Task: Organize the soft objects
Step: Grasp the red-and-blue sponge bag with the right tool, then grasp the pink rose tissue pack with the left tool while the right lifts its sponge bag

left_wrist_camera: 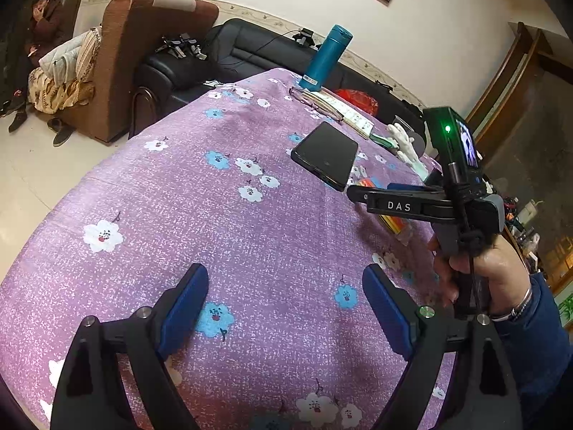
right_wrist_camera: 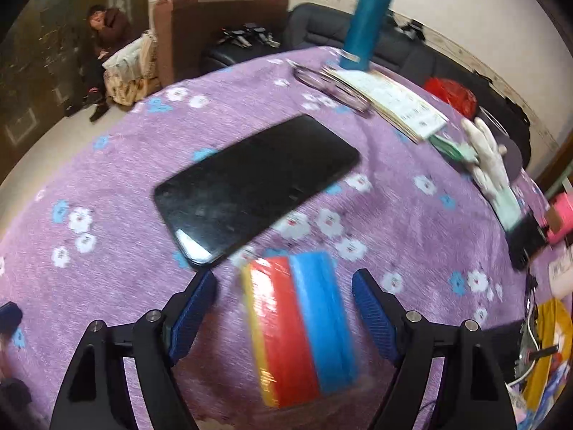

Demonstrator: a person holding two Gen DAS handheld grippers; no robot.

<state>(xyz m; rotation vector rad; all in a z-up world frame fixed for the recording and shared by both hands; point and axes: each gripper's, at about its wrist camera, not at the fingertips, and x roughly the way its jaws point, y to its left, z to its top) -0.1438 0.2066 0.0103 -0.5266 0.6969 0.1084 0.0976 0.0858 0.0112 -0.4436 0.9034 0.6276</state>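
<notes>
A soft pack striped yellow, red and blue (right_wrist_camera: 301,326) lies flat on the purple flowered tablecloth (right_wrist_camera: 107,179). My right gripper (right_wrist_camera: 284,276) is open and straddles the pack, with a gap between each blue pad and the pack. In the left wrist view this pack (left_wrist_camera: 392,223) peeks out under the right gripper (left_wrist_camera: 361,193), which a hand (left_wrist_camera: 501,268) holds. My left gripper (left_wrist_camera: 285,276) is open over bare cloth with nothing between its fingers. A white glove (right_wrist_camera: 490,165) lies at the table's right side, also visible as the glove (left_wrist_camera: 406,145) in the left wrist view.
A black phone (right_wrist_camera: 258,186) lies just beyond the pack. Further back are glasses (right_wrist_camera: 333,86), a booklet (right_wrist_camera: 390,100) and a teal bottle (right_wrist_camera: 369,25). A red bag (right_wrist_camera: 451,95) and a pink object (right_wrist_camera: 560,218) are at the right. A sofa, an armchair and a seated person are behind the table.
</notes>
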